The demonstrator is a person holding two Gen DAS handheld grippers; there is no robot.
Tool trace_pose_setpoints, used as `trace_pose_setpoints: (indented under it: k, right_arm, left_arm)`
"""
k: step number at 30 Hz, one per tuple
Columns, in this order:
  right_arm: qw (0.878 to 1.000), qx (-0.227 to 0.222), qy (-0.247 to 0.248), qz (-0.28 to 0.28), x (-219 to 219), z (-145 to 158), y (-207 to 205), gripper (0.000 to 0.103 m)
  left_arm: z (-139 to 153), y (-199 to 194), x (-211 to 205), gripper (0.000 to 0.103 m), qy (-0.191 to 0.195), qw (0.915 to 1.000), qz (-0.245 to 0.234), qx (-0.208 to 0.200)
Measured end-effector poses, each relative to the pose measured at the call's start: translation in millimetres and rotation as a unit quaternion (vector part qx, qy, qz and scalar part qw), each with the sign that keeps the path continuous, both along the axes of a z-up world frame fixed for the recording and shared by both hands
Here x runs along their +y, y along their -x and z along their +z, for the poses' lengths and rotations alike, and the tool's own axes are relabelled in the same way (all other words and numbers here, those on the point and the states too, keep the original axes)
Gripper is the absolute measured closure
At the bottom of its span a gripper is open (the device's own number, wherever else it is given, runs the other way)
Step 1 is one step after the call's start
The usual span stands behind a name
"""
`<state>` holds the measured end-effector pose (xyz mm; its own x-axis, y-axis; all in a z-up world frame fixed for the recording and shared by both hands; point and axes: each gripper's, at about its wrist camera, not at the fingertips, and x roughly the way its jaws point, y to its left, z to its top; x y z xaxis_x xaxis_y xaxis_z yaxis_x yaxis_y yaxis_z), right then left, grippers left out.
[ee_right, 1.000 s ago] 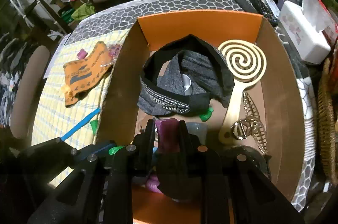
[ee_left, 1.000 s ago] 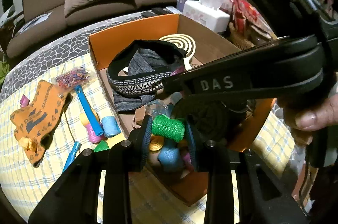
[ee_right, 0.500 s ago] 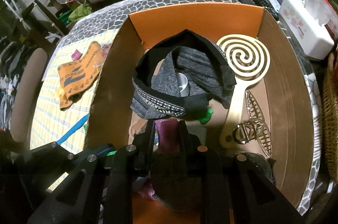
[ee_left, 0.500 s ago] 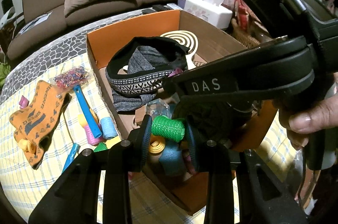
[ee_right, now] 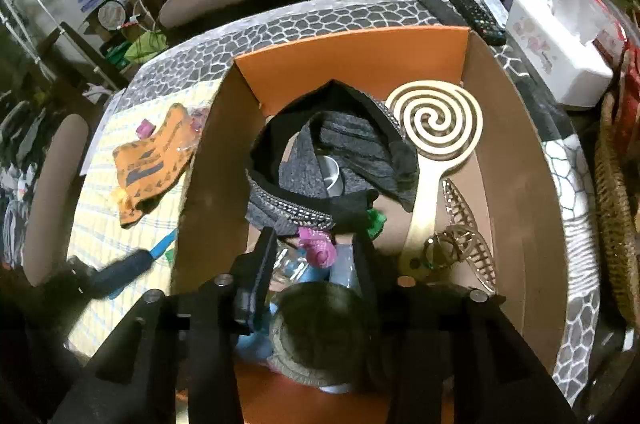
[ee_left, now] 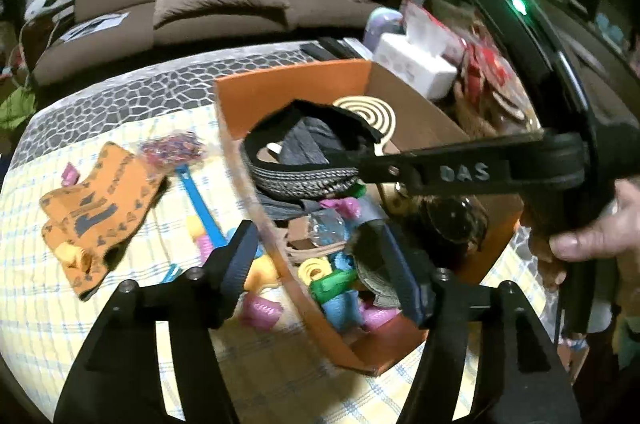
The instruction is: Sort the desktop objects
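Observation:
An orange cardboard box (ee_left: pixel 288 80) (ee_right: pixel 352 60) holds a dark headband (ee_right: pixel 316 140), a spiral paddle (ee_right: pixel 440 120), hair clips (ee_right: pixel 460 244) and small thread spools. My left gripper (ee_left: pixel 320 256) is open above the box's near corner; a green spool (ee_left: pixel 334 280) lies loose in the box below it. My right gripper (ee_right: pixel 316 256) is open inside the box; a magenta spool (ee_right: pixel 318 248) lies loose between its fingers. The right gripper's arm (ee_left: pixel 460 172) crosses the left wrist view.
On the checked cloth left of the box lie an orange sock (ee_left: pixel 92 212), a bag of rubber bands (ee_left: pixel 172 148), a blue strip (ee_left: pixel 200 200) and small spools (ee_left: pixel 260 308). A tissue box (ee_right: pixel 560 60), remotes (ee_right: pixel 472 8) and a basket (ee_right: pixel 616 216) stand to the right.
Both grippers opened. The left let go of the green spool and the right let go of the magenta spool; both spools dropped into the box. The left gripper drew back.

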<state>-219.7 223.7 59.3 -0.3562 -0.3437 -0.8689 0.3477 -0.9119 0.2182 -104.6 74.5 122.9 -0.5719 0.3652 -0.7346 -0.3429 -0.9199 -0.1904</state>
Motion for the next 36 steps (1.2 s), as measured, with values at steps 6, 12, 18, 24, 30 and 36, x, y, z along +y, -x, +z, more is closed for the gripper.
trace_pose_setpoints:
  k: [6, 12, 18, 24, 30, 36]
  right_arm:
    - [1.000, 0.015, -0.003, -0.007, -1, 13, -16, 0.033]
    - [1.000, 0.020, -0.013, 0.000, -9, 16, -35, 0.019]
    - [0.999, 0.041, -0.020, 0.004, -19, 25, -57, 0.006]
    - [0.998, 0.059, -0.022, 0.015, -37, 37, -80, 0.001]
    - [0.997, 0.070, -0.021, 0.024, -55, 47, -96, 0.000]
    - [0.996, 0.080, -0.015, 0.042, -81, 53, -111, 0.000]
  left_arm:
    - [10, -13, -17, 0.019, -0.007, 0.9998, 0.017, -0.001]
    - [16, -30, -35, 0.003, -0.012, 0.9992, 0.039, -0.002]
    - [31, -46, -65, 0.000, -0.022, 0.9971, 0.072, 0.014]
    - [45, -60, -93, 0.000, -0.018, 0.9947, 0.099, 0.023]
    - [52, -73, -121, 0.000, -0.020, 0.9924, 0.118, 0.027]
    - [45, -79, -174, 0.000, -0.024, 0.9857, 0.165, 0.020]
